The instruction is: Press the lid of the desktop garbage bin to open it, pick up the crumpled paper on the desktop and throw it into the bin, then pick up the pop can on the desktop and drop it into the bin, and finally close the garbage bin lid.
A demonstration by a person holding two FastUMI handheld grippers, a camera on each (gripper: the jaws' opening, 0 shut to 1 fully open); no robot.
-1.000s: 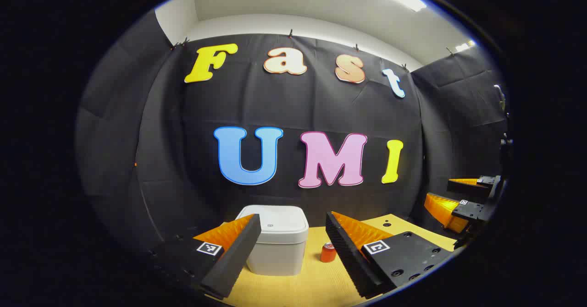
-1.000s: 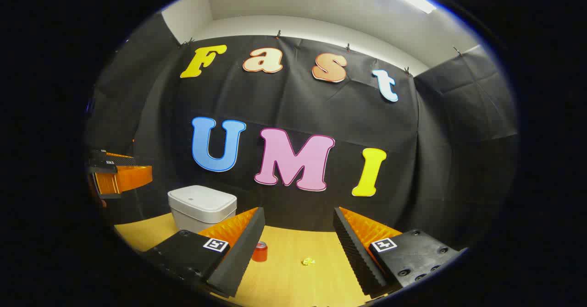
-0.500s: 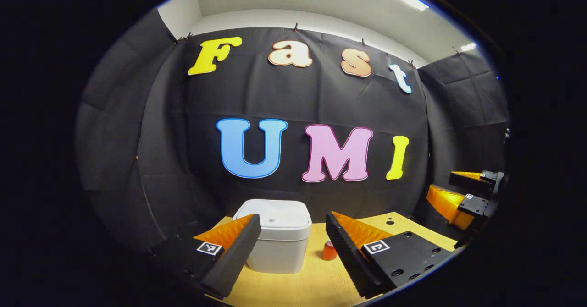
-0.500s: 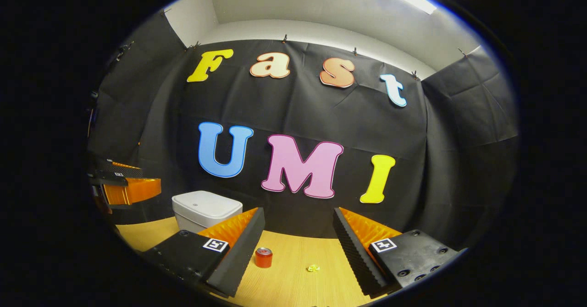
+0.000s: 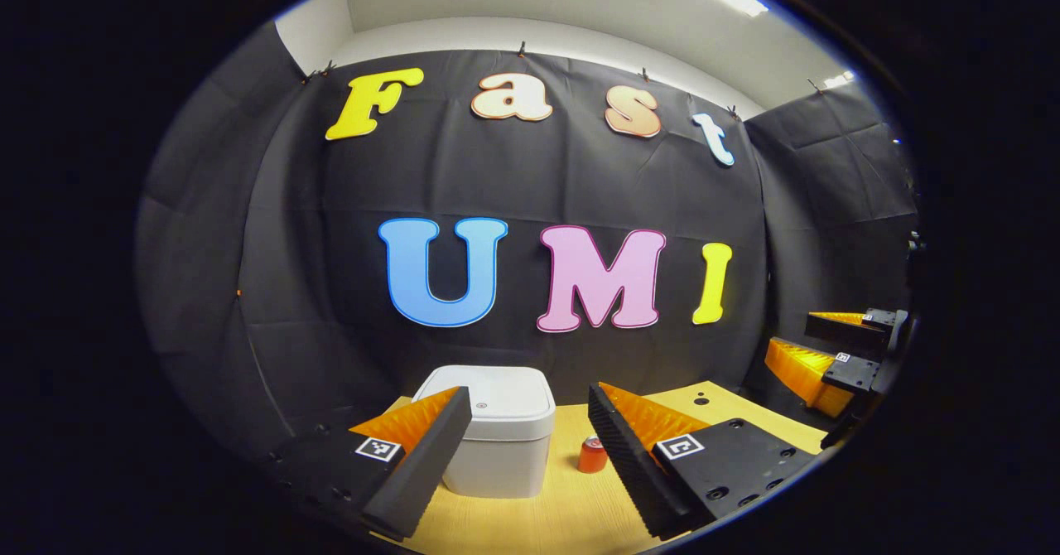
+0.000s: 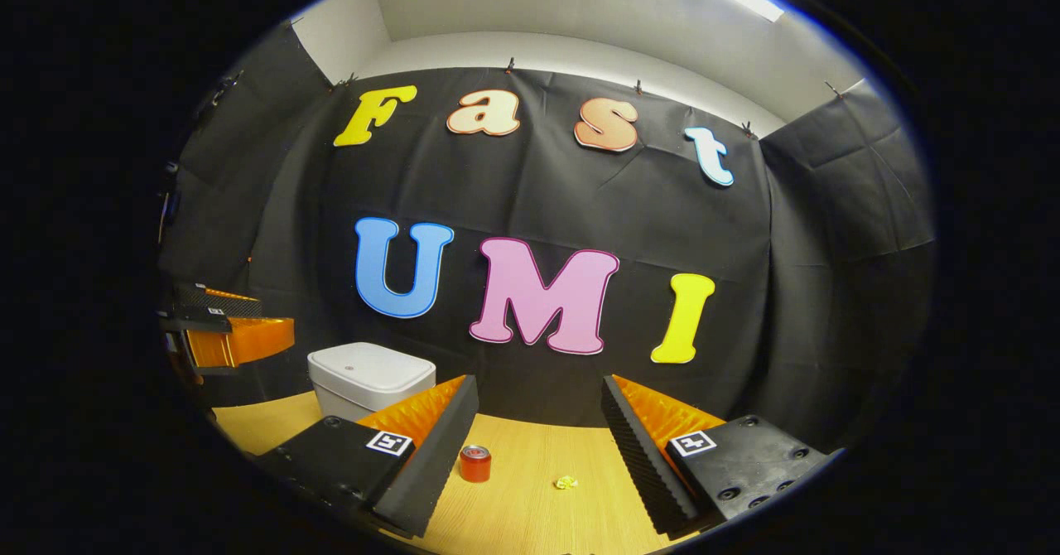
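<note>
Boxy smooth bin; perhaps crumpled paper

1. We see no readable words or numbers on anything on the desk.
2. On the left gripper, each finger carries a square coded marker: a block pattern, no letters.
3. It's the same on the right gripper, with one square marker per finger.
4. The garbage bin lid bears a small round mark near its front edge, and we can't make out any lettering there.
5. The pop can is too small for us to read any print.
</note>
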